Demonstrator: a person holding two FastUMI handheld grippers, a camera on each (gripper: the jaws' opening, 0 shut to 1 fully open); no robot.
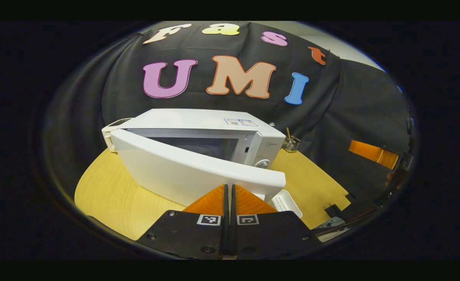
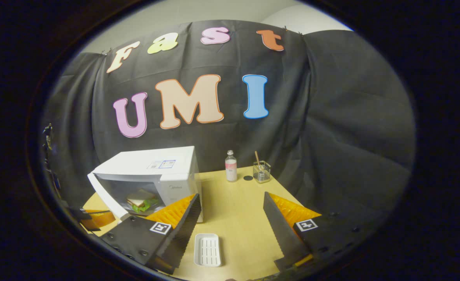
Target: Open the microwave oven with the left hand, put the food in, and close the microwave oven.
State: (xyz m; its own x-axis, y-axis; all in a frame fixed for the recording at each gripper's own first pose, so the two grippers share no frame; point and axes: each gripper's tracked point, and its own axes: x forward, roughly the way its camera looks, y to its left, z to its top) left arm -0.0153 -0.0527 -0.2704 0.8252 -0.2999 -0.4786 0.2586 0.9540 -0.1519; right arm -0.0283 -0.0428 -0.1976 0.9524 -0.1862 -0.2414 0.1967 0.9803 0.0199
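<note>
The white microwave (image 1: 214, 125) stands on the round wooden table with its door (image 1: 175, 171) swung partly open. My left gripper (image 1: 230, 188) is shut with nothing between its fingers, its tips right at the outer face of the door near the free edge. In the right gripper view the microwave (image 2: 151, 166) is at the left, and a sandwich (image 2: 141, 200) with green filling lies inside the cavity. My right gripper (image 2: 231, 218) is open and empty above the table, to the right of the microwave.
An empty white tray (image 2: 207, 249) lies on the table (image 2: 237, 203) in front of the microwave. A small bottle (image 2: 231, 166) and a wire holder (image 2: 261, 172) with a stick stand at the back edge. The other gripper (image 1: 374, 154) shows at the far right.
</note>
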